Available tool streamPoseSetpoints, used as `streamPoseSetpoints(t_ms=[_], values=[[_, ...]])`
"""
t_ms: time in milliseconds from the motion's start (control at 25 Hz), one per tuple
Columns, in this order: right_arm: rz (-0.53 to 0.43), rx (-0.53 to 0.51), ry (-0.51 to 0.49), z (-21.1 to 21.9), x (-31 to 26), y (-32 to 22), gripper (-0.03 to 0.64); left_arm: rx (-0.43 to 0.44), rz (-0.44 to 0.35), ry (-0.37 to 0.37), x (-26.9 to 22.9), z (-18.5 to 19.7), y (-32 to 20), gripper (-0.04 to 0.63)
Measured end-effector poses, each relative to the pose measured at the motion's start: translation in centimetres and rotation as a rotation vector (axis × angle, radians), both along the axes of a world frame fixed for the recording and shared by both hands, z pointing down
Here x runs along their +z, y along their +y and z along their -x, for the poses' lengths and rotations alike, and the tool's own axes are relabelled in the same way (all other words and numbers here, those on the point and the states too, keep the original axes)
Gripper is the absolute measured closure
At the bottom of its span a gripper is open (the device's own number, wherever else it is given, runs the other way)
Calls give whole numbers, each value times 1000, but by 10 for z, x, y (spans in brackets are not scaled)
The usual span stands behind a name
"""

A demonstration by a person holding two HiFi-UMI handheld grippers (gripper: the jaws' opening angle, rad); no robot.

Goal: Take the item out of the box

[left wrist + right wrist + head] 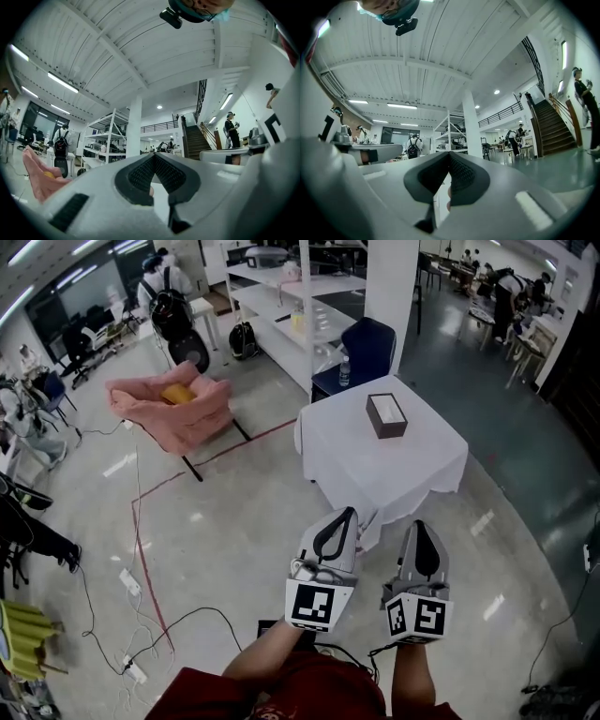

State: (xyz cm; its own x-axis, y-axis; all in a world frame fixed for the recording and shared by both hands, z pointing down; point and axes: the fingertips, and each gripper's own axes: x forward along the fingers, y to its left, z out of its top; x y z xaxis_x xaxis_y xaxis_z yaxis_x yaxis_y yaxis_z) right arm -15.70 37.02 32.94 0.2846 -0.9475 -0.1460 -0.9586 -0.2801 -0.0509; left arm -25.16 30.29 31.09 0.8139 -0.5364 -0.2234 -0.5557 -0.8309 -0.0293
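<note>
**A:** Where is the box?

**B:** The brown box sits on the white-clothed table, toward its far side and well apart from both grippers. Its top shows a pale panel. I cannot tell what lies inside.

**A:** And the grippers?

**B:** They are held side by side over the floor, just short of the table's near corner. The left gripper is clenched with nothing in it. In its own view the dark ribbed pads meet at the tips. The right gripper is clenched too, and empty. Its pads also close to a point.

**A:** What else is around?

**B:** A blue chair stands behind the table, with a bottle near it. Off to the left is a pink armchair with a yellow cushion on it. White shelving stands at the back, and cables trail across the floor.
</note>
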Motion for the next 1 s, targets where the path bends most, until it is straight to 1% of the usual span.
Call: streamPoseSetpoints(t_ms=[280, 480, 680, 800, 1000], values=[[22, 35, 2, -14, 0, -60, 615, 34, 7, 4, -6, -15, -62, 592], [51, 47, 32, -19, -2, -106, 615, 51, 10, 8, -9, -20, -111, 592], [50, 73, 13, -27, -1, -149, 615, 74, 28, 2, -7, -28, -157, 592], [57, 85, 21, -30, 0, -173, 615, 81, 22, 26, -10, -32, -183, 592], [57, 110, 22, -31, -5, -204, 615, 107, 21, 24, -12, -36, -217, 592]])
